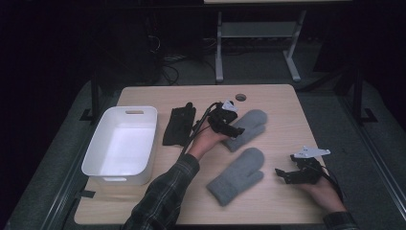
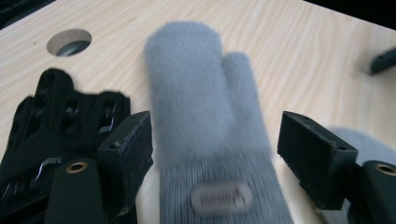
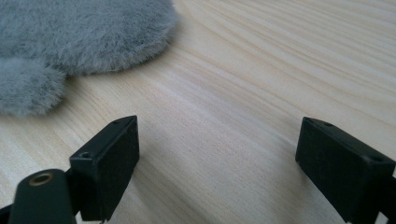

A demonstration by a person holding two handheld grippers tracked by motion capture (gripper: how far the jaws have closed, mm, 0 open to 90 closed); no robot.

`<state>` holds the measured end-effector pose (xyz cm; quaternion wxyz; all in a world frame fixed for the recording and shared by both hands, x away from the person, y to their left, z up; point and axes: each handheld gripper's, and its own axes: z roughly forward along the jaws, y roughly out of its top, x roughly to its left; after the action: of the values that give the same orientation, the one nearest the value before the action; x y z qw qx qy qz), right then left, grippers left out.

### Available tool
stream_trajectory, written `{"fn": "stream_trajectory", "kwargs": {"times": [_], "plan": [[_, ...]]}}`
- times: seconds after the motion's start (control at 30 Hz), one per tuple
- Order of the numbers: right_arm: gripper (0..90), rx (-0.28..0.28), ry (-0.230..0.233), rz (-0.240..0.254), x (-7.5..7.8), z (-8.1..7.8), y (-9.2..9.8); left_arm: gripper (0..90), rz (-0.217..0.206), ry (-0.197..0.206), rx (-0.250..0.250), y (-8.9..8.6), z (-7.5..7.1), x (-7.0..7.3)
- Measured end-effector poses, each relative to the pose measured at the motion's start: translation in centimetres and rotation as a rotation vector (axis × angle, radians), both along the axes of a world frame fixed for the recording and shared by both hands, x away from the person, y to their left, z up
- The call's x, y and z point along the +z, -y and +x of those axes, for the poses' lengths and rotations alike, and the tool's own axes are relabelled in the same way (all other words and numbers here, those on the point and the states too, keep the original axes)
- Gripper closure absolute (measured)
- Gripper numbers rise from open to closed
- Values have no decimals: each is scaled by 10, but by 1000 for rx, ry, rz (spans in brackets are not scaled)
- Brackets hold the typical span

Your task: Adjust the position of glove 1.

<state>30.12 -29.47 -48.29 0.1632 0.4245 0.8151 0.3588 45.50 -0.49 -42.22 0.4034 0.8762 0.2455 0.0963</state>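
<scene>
the left tongs (image 2: 215, 140) stand open astride the cuff of the far grey mitten (image 2: 205, 116), which lies flat on the surface (image 1: 277, 115) with its fuzzy tip pointing away; the left pad seems to brush the knit, though blur makes that hard to settle, and the right pad is clearly off it. a black glove (image 2: 60, 121) lies just beside the left jaw. the right tongs (image 3: 217, 154) are open too, holding nothing, low over bare wood with the near grey mitten (image 3: 79, 42) beyond them. a white bin (image 1: 119, 143) sits well to the left.

risks as i judge them: the closing tongs could pinch only loose knit, so the far grey mitten sags or slips on lifting; the left jaw could also snag the black glove and drag it along.
</scene>
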Motion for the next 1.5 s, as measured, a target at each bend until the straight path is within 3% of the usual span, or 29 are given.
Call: {"fn": "stream_trajectory", "kwargs": {"times": [0.17, 0.47, 0.63, 0.87, 0.97, 1.07, 1.23, 1.5], "plan": [[132, -1, -1, 2, 0, 0, 0, 306, 7, 2, 19, 14, 12, -8], [132, 1, 3, 1, 0, 0, 0, 392, 28, -36, 36, 29, 33, -25], [132, 1, 1, 3, 0, 0, 0, 454, 49, -53, 28, 34, 35, -33], [132, 1, 0, -1, 0, 0, 0, 637, 80, -53, -5, 36, 35, -39], [132, 1, 1, -1, 0, 0, 0, 755, 83, -60, -8, 36, 35, -39], [132, 1, 1, -1, 0, 0, 0, 807, 69, -79, 1, 36, 36, -38], [133, 0, 0, 1, 0, 0, 0, 826, 19, -120, 4, 31, 38, -31], [132, 1, 3, -1, 0, 0, 0, 829, -16, -145, -14, 16, 33, -4]]}}
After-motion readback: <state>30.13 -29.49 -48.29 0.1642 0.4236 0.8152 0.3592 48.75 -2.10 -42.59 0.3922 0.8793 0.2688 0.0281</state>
